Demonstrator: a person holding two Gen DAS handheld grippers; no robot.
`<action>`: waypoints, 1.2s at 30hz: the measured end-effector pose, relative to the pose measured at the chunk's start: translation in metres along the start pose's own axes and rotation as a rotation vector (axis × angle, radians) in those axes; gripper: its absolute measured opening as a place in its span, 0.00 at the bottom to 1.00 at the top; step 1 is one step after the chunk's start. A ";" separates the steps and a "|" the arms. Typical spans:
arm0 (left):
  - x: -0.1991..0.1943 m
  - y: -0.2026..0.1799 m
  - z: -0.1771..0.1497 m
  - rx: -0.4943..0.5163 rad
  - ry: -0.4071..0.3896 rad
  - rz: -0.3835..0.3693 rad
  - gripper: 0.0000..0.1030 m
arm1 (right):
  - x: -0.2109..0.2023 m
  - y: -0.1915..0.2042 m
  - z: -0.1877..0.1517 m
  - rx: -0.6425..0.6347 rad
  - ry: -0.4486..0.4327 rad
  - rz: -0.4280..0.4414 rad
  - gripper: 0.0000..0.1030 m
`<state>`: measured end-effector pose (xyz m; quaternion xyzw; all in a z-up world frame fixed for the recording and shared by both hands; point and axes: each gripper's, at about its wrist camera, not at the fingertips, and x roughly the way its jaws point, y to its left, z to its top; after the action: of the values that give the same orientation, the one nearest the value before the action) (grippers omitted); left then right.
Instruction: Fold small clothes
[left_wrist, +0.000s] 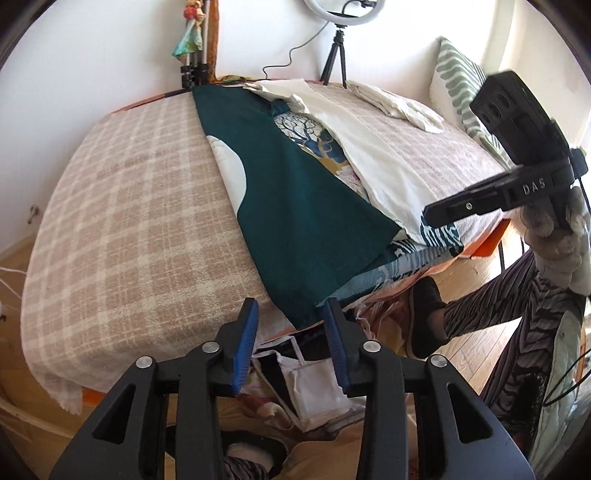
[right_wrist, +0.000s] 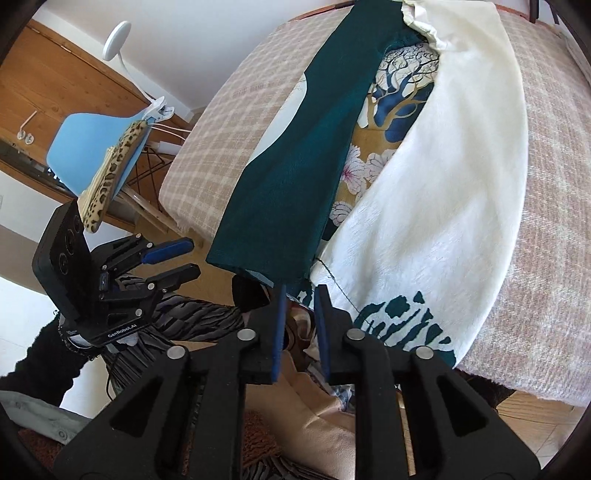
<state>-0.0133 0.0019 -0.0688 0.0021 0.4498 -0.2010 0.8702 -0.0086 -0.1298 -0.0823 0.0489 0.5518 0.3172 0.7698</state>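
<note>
Your left gripper (left_wrist: 291, 314) and right gripper (right_wrist: 301, 295) both stand spread, empty, at the folded teal garment's (left_wrist: 295, 206) six-o'clock hem; fuzzy plaid blanket (left_wrist: 129, 221) beneath.

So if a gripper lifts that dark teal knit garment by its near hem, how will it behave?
Probably floppy: the dark teal knit garment already drapes over the edge of the checked blanket, following its curve. It looks light, lying flat in thin folded layers. Its textured knit likely grips the blue pads rather than slipping, though the folds may fall open when lifted.
</note>
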 end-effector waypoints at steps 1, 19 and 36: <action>0.000 0.008 0.003 -0.052 -0.001 -0.019 0.37 | -0.009 -0.007 -0.004 0.013 -0.032 -0.043 0.59; 0.052 0.048 -0.008 -0.521 0.188 -0.315 0.37 | -0.008 -0.111 -0.044 0.390 0.051 0.142 0.61; 0.034 0.034 0.007 -0.466 0.111 -0.365 0.02 | -0.004 -0.083 -0.033 0.312 0.002 0.234 0.04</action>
<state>0.0215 0.0204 -0.0973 -0.2677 0.5236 -0.2452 0.7707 -0.0025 -0.2072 -0.1268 0.2311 0.5856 0.3150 0.7102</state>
